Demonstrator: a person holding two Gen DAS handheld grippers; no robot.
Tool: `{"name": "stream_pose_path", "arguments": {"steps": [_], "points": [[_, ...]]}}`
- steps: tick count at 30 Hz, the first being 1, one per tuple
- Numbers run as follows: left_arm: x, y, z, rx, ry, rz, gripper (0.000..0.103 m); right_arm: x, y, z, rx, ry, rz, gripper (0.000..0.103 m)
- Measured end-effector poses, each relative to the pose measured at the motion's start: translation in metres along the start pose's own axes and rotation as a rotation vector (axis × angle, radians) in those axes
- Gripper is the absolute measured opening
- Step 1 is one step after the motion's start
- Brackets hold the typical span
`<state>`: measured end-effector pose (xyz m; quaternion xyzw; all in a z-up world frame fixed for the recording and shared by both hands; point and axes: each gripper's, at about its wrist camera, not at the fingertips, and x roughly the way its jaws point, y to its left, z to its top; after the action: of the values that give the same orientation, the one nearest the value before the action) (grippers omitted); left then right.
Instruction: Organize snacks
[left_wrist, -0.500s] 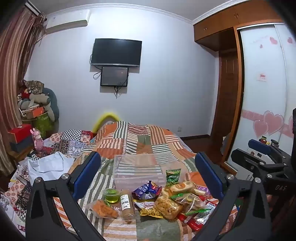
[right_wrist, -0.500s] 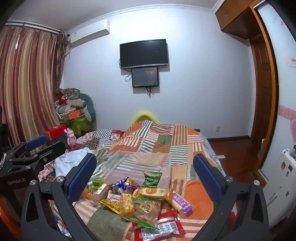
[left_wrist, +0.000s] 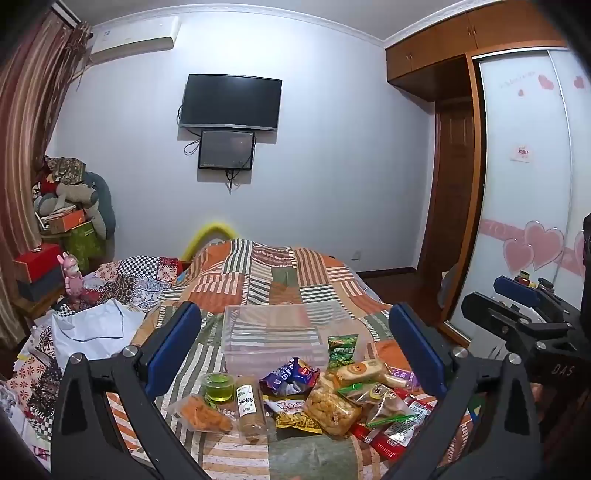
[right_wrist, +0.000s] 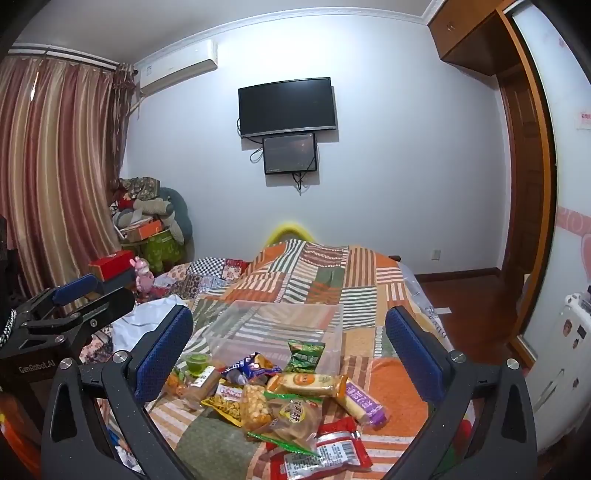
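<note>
Both my grippers hang spread wide and empty above the bed (left_wrist: 288, 273): left gripper (left_wrist: 295, 350), right gripper (right_wrist: 290, 349). The snacks (left_wrist: 317, 395) lie heaped on the quilt at 6 o'clock, touching one another. A clear bin (left_wrist: 273, 332) sits just behind them at 12 o'clock. Loose clothes (left_wrist: 88, 325) lie at 9 o'clock. Nothing stands between jaws and heap.
</note>
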<state>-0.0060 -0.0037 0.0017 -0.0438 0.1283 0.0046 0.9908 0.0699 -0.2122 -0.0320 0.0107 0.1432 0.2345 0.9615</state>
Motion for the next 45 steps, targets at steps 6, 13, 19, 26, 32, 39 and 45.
{"name": "stream_pose_path", "arguments": {"steps": [6, 13, 19, 26, 32, 39, 45], "points": [[0.0066, 0.0025, -0.0050, 0.006, 0.001, 0.007, 0.103, 0.0008, 0.0006, 0.0024, 0.006, 0.000, -0.003, 0.103], [0.0075, -0.0008, -0.0056, 0.012, 0.007, 0.000, 0.103, -0.0013, -0.0010, 0.0034, 0.011, -0.004, -0.007, 0.103], [0.0057, -0.0025, -0.0043, 0.016, 0.002, -0.004, 0.103, -0.0023, -0.0012, 0.0042, 0.014, -0.007, -0.006, 0.103], [0.0021, -0.0029, -0.0020, 0.022, -0.003, -0.005, 0.103, -0.0024, -0.0012, 0.0041, 0.017, -0.009, -0.004, 0.103], [0.0014, -0.0032, -0.0020, 0.022, -0.003, -0.005, 0.103, -0.0026, 0.0001, 0.0045, 0.016, -0.010, -0.001, 0.103], [0.0024, -0.0029, -0.0020, 0.016, -0.001, -0.003, 0.103, -0.0021, 0.0013, 0.0036, 0.011, -0.005, 0.001, 0.103], [0.0024, -0.0019, -0.0020, 0.010, 0.002, -0.006, 0.103, -0.0022, 0.0015, 0.0034, 0.012, -0.006, 0.001, 0.103]]}}
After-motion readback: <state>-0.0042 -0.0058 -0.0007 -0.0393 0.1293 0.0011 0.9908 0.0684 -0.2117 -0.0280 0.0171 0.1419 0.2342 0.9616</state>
